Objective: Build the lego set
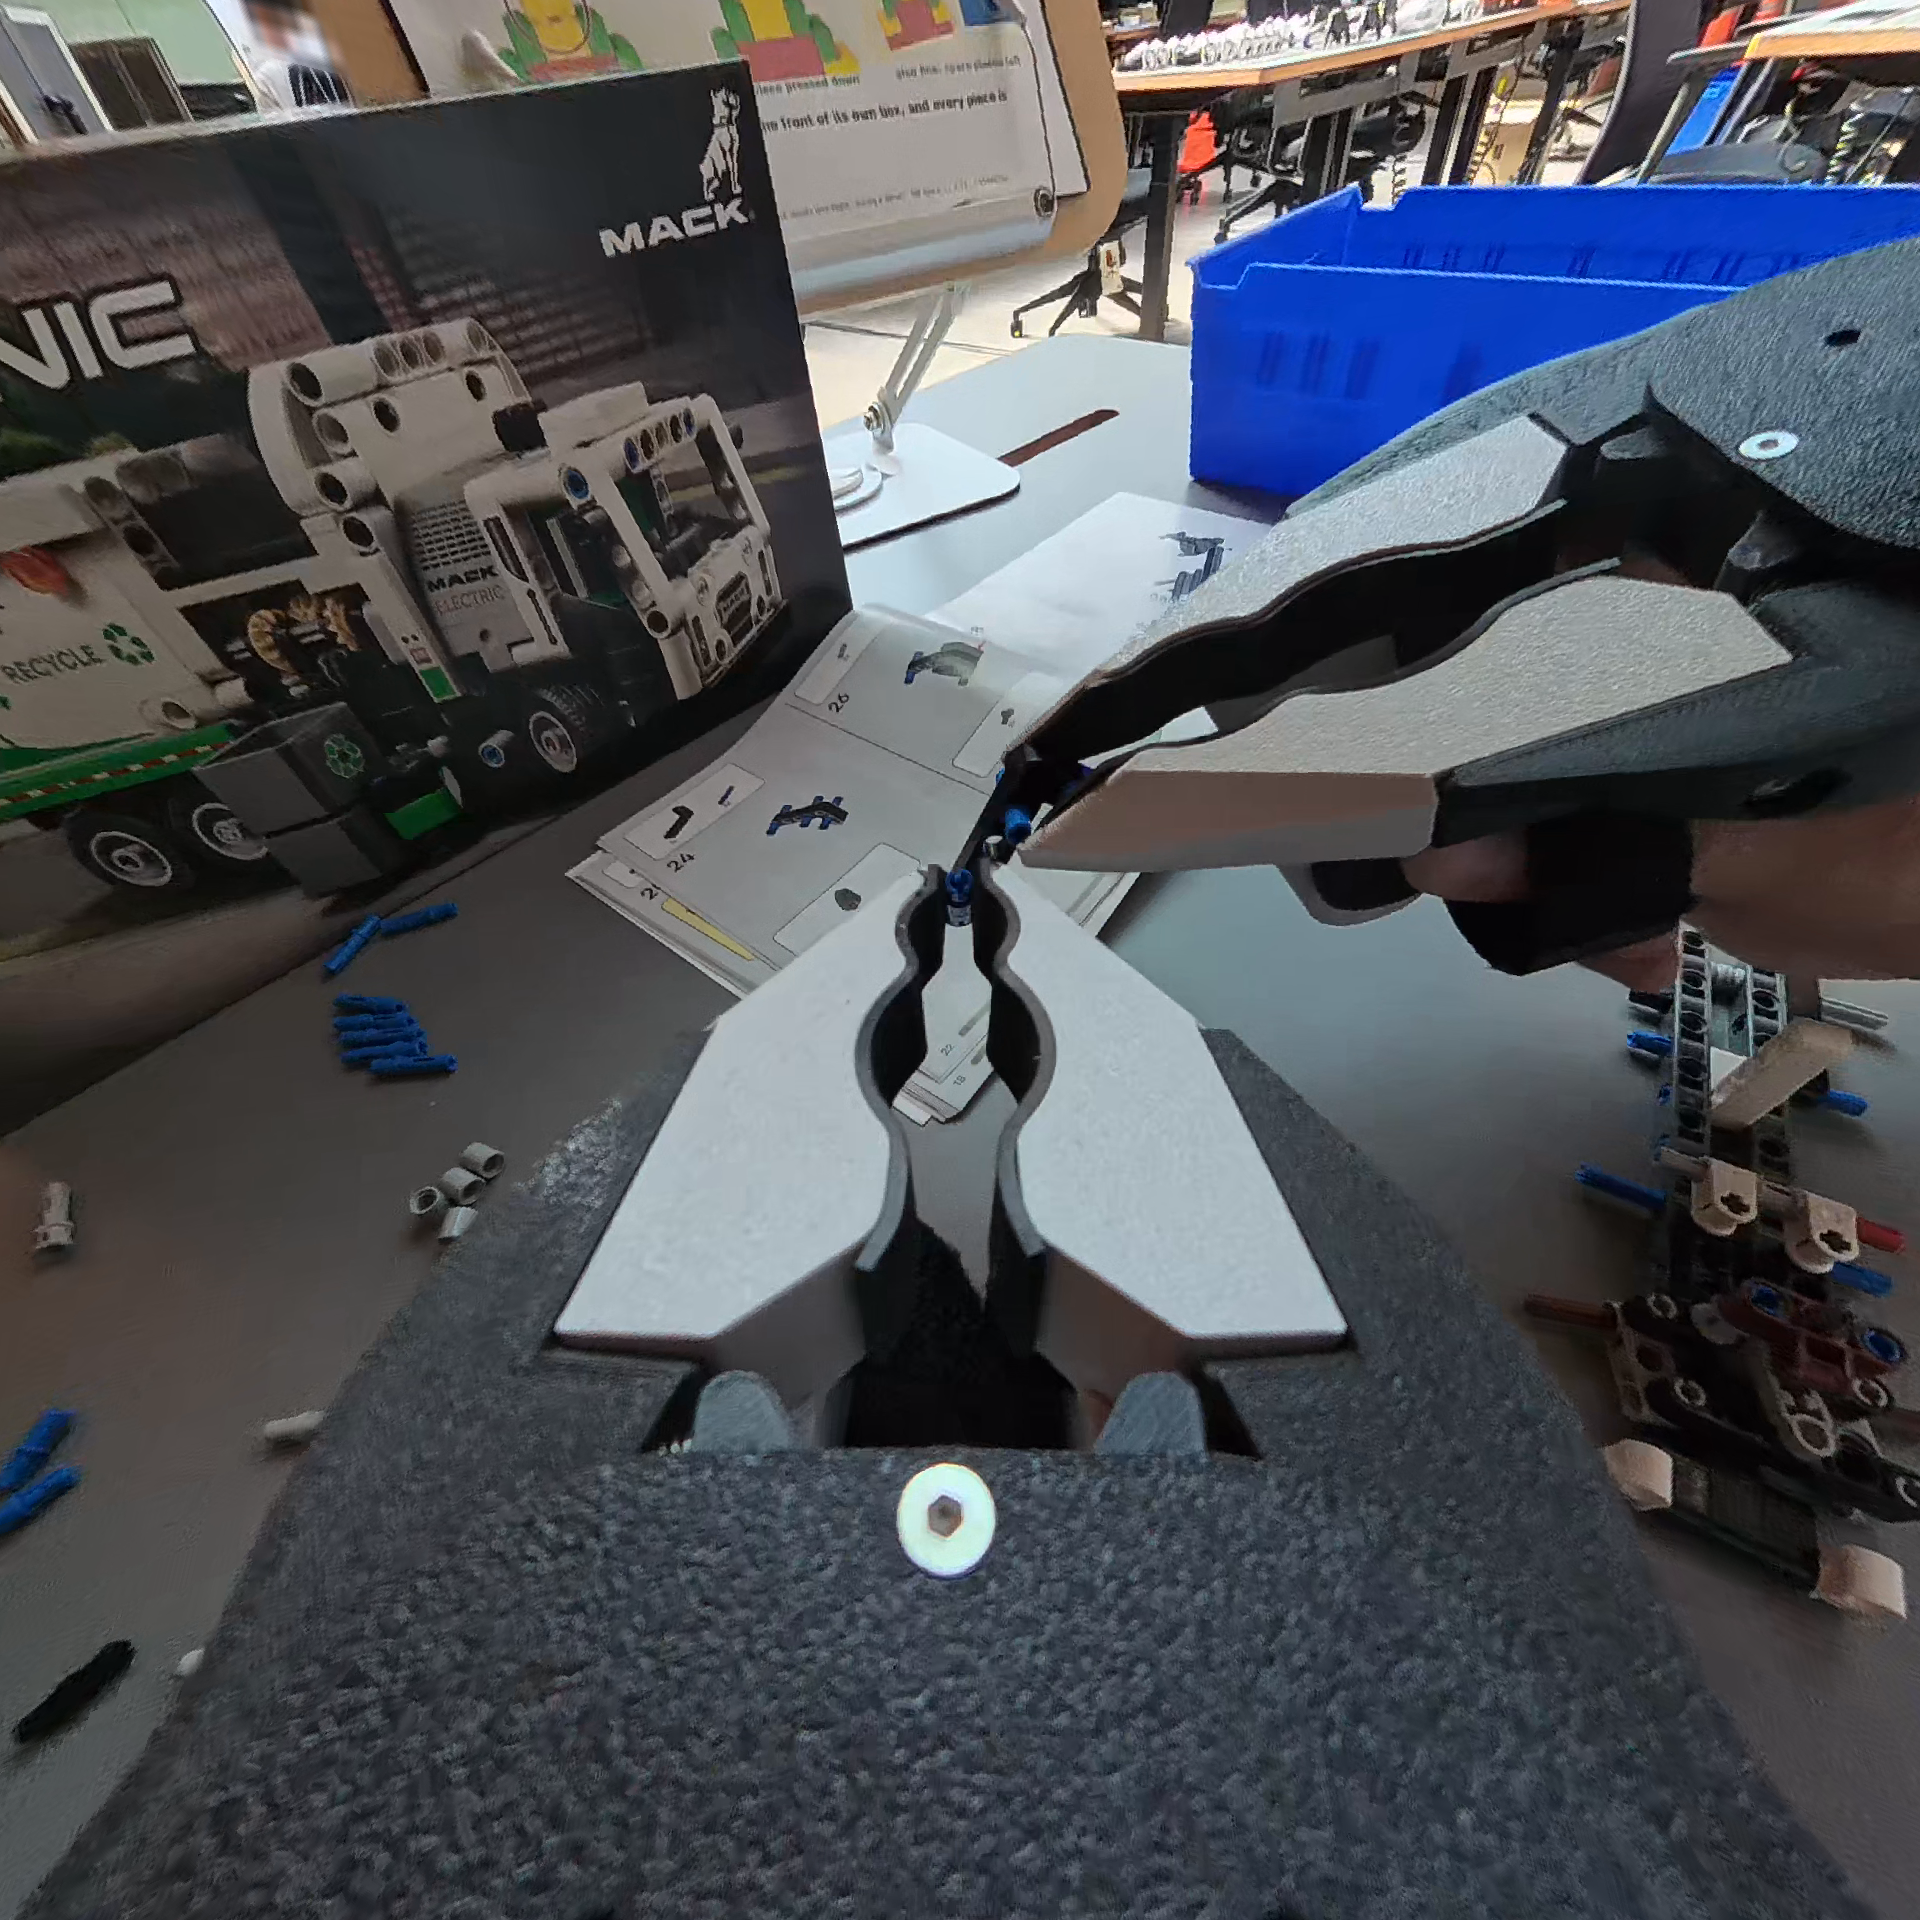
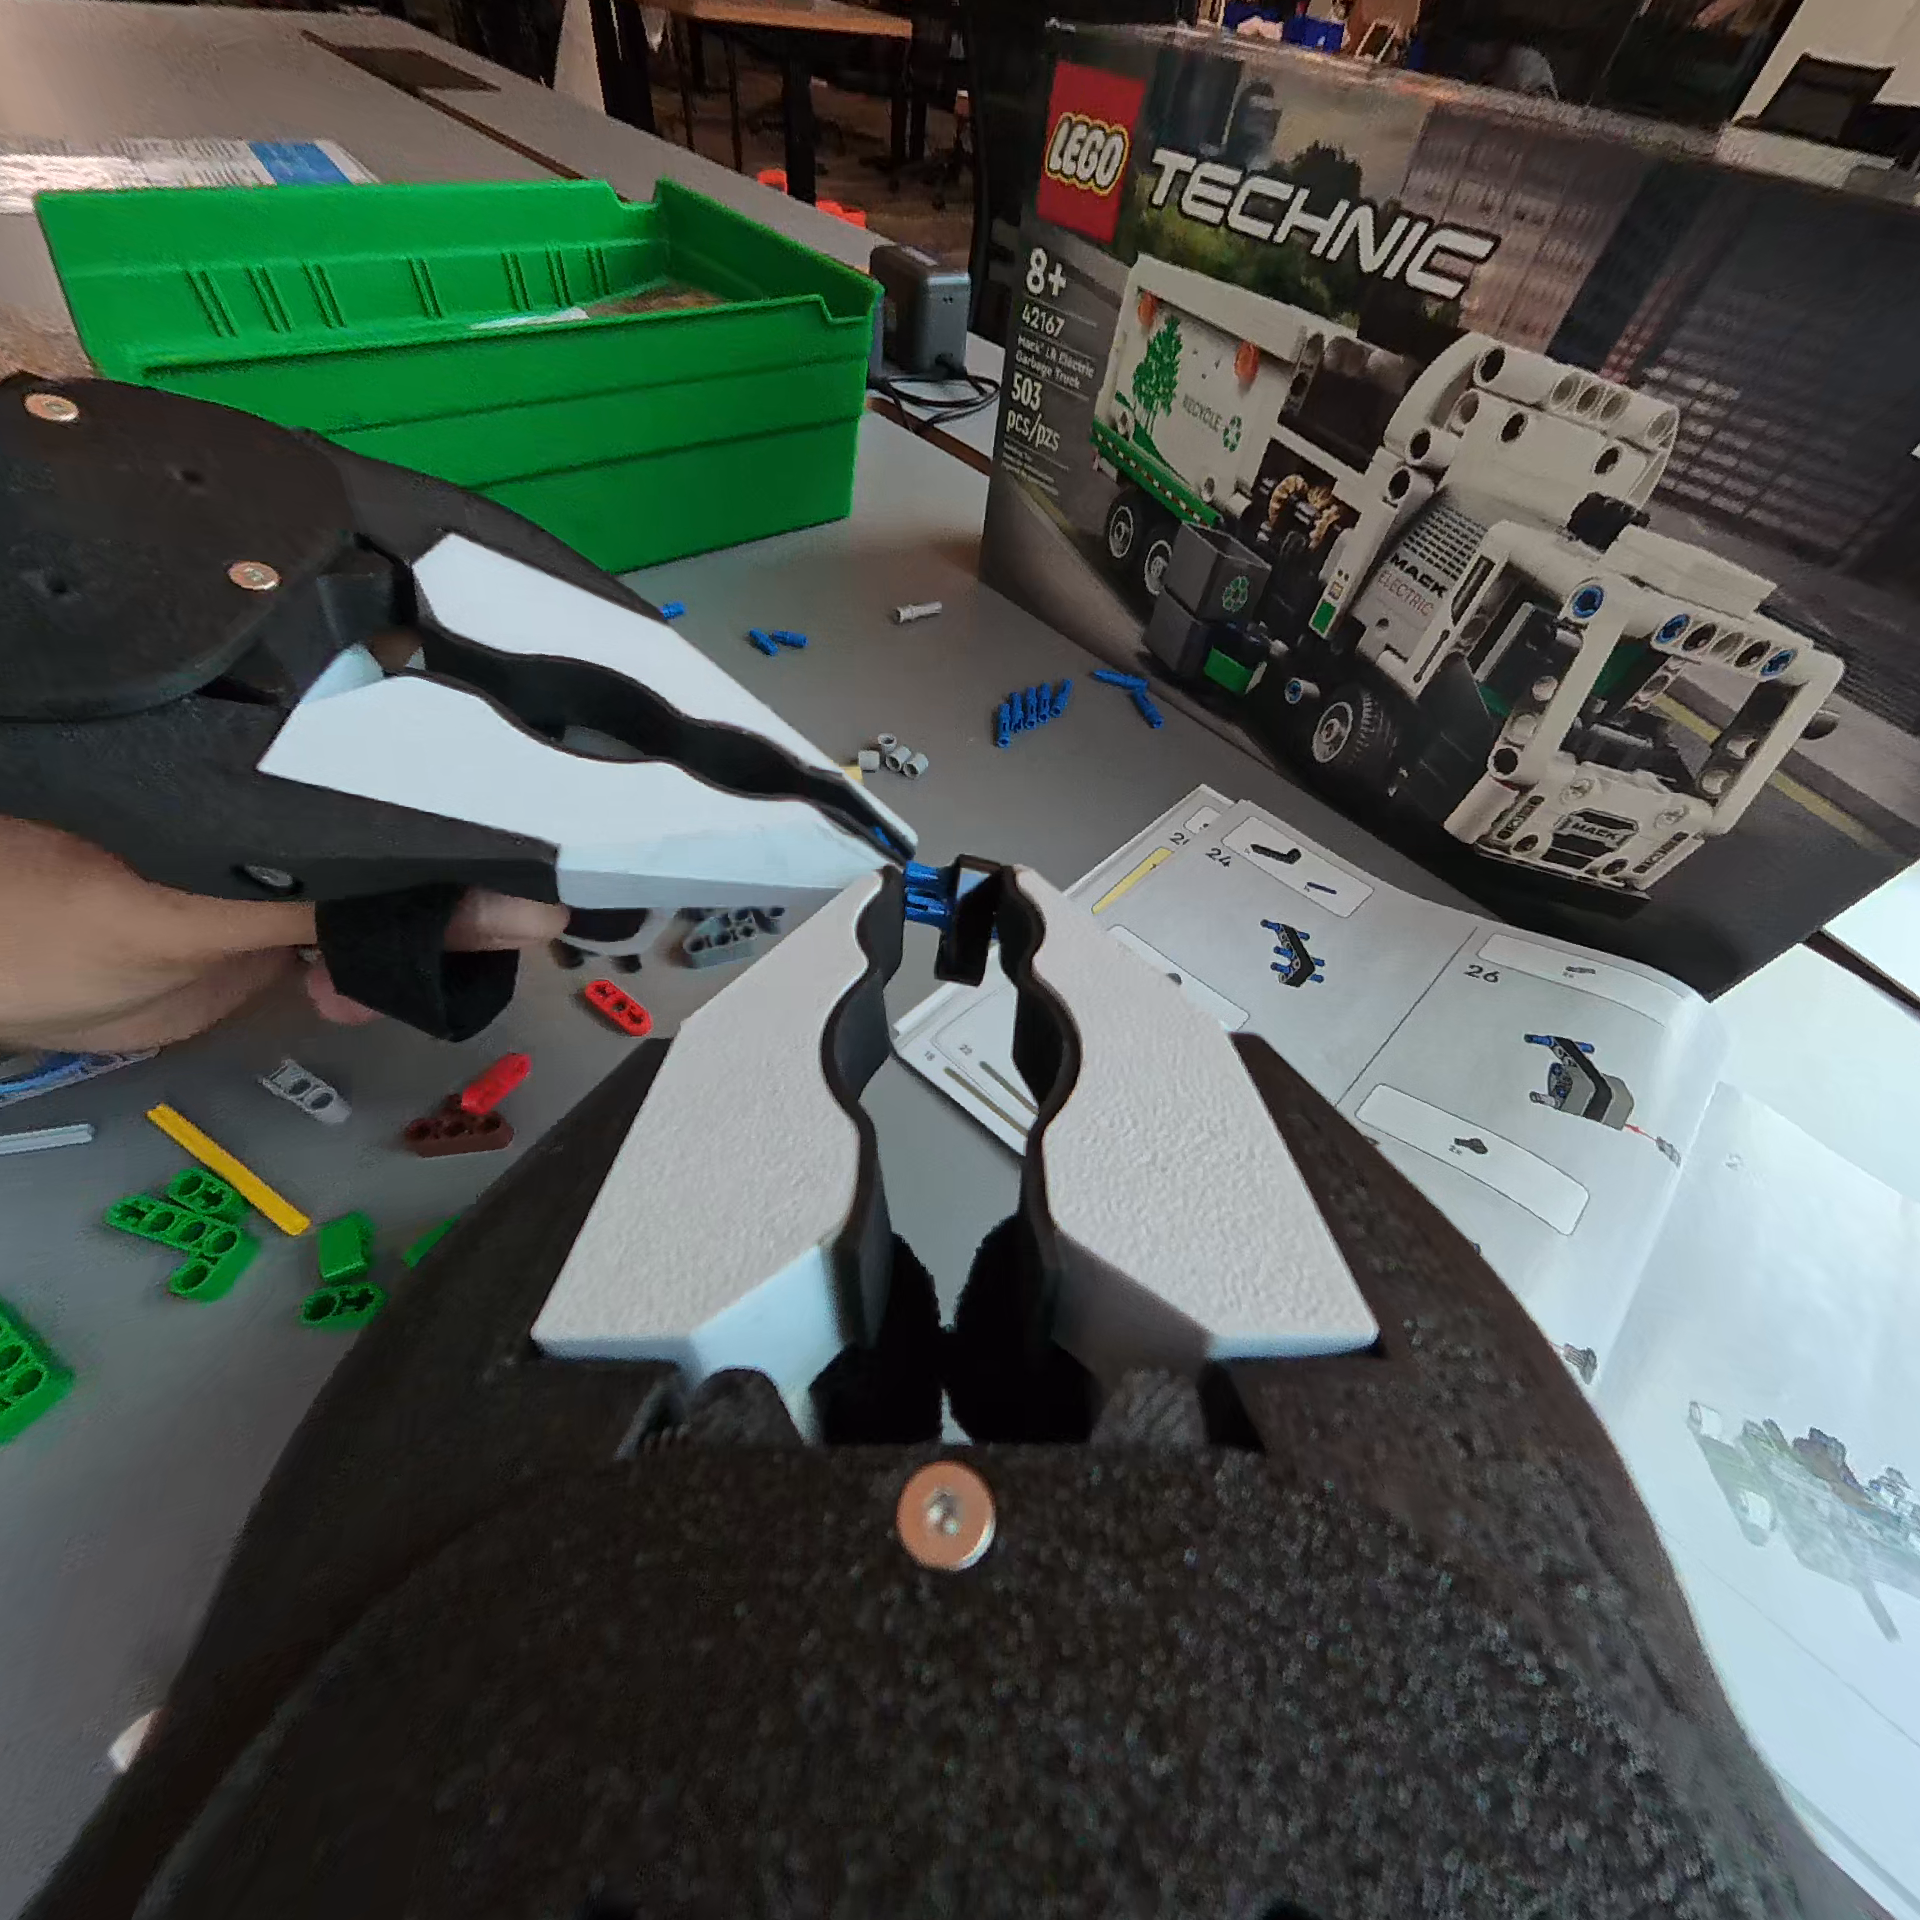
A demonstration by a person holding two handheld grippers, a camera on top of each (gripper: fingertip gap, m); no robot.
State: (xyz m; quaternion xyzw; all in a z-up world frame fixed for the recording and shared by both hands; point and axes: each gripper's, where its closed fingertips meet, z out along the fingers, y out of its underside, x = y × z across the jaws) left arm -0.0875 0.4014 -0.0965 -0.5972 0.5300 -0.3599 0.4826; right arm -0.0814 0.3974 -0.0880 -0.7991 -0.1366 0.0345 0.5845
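Note:
My left gripper [image 1: 958, 906] is shut on a small blue pin [image 1: 958, 885] held at its fingertips. My right gripper [image 2: 948, 914] is shut on a black beam [image 2: 961, 935] that has blue pins [image 2: 920, 904] sticking out of its left side. The two grippers meet tip to tip above the open instruction booklet [image 2: 1403, 987]. In the left wrist view the right gripper [image 1: 1023, 821] comes in from the right with the black beam [image 1: 987, 821] just above my blue pin. In the right wrist view the left gripper [image 2: 883, 847] comes in from the left, its tip at the beam's pins.
A toy truck box [image 1: 416, 468] stands behind the booklet [image 1: 831, 748]. A blue bin [image 1: 1455, 332] is at the back right and a green bin [image 2: 520, 364] at the far left. Loose blue pins [image 1: 390, 1034], grey bushes [image 1: 457, 1184], green pieces [image 2: 197, 1226] and a part-built assembly [image 1: 1745, 1247] lie on the grey table. The grippers are tip to tip, or close to it.

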